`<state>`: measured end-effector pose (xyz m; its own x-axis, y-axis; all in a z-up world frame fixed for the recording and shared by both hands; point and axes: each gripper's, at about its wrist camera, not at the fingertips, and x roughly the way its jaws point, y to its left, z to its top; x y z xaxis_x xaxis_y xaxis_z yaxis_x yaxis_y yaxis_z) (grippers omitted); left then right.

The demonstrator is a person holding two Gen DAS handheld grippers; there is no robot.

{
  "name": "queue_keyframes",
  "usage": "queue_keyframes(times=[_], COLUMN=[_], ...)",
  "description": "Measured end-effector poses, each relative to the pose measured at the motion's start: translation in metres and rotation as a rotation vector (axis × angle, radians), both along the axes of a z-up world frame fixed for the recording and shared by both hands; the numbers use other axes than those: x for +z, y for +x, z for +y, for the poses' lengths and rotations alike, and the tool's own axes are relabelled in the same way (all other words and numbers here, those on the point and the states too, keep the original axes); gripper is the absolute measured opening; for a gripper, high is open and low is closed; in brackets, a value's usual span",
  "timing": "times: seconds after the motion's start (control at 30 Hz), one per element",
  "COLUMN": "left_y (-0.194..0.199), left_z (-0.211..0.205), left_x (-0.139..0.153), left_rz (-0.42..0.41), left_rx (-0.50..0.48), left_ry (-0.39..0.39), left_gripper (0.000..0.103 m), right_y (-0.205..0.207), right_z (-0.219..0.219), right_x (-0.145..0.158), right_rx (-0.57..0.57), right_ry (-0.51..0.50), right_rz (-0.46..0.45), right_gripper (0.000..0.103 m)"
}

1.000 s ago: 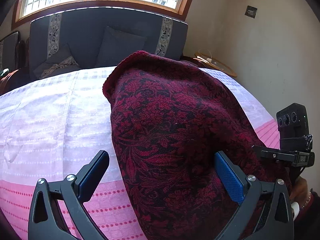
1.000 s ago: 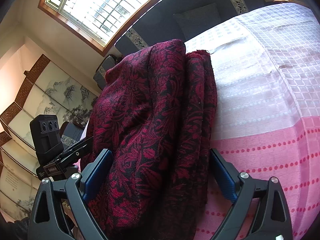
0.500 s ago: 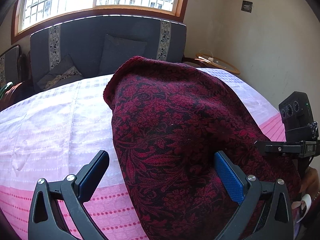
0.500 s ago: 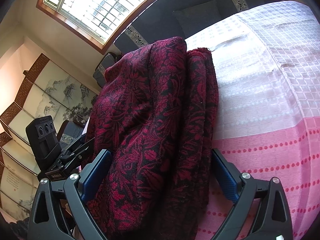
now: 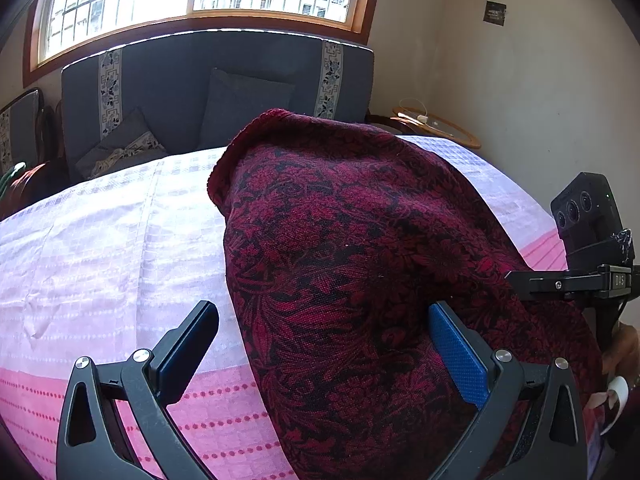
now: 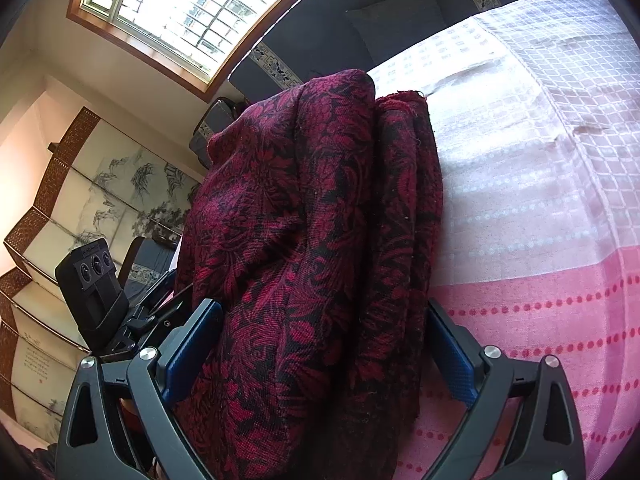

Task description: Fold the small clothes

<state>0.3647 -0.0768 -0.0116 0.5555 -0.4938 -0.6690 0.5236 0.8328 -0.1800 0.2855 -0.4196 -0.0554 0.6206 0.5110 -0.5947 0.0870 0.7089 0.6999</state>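
A dark red floral cloth (image 5: 360,260) lies folded in layers on the pink and white bedspread (image 5: 100,240). My left gripper (image 5: 324,344) is open, its jaws wide apart. The cloth's near end lies between them and drapes over the right blue pad (image 5: 460,356). My right gripper (image 6: 324,348) is also open, and the bunched cloth (image 6: 312,240) fills the gap between its jaws, with several folded layers showing. Each gripper's camera block shows in the other's view: the right one in the left wrist view (image 5: 588,220) and the left one in the right wrist view (image 6: 92,272).
A dark blue sofa (image 5: 224,88) with cushions stands behind the bed under a window. A round wooden side table (image 5: 436,128) is at the far right by the wall. A folding painted screen (image 6: 80,200) stands to the left.
Both grippers have stayed open around the cloth. The views have shifted slightly, with the cloth's near end sitting a little further in between the jaws.
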Motion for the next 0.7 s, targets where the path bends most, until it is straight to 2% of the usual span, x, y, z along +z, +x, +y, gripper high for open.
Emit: queue_keyframes(times=[0.37,0.43,0.5,0.7], left_y=[-0.008,-0.013,-0.018,-0.021], left_z=[-0.003,-0.007,-0.013,-0.013], left_x=[0.000,0.001,0.003,0.003], left_rz=[-0.045,-0.064,-0.090,-0.091], left_rx=[0.003,-0.016,-0.018,-0.015], left_ry=[0.020,0.027,0.050,0.041], left_gripper=[0.100,0.088,0.087,0.082], right_y=[0.008,0.007,0.007,0.005], right_z=[0.009,0.010,0.010,0.010], right_x=[0.004,0.003,0.002,-0.001], right_rx=[0.020,0.019,0.011,0.004], right_ry=[-0.014,-0.014,-0.012,-0.003], right_rz=[-0.019,-0.024,-0.019,-0.020], right_gripper=[0.098,0.095,0.085,0.073])
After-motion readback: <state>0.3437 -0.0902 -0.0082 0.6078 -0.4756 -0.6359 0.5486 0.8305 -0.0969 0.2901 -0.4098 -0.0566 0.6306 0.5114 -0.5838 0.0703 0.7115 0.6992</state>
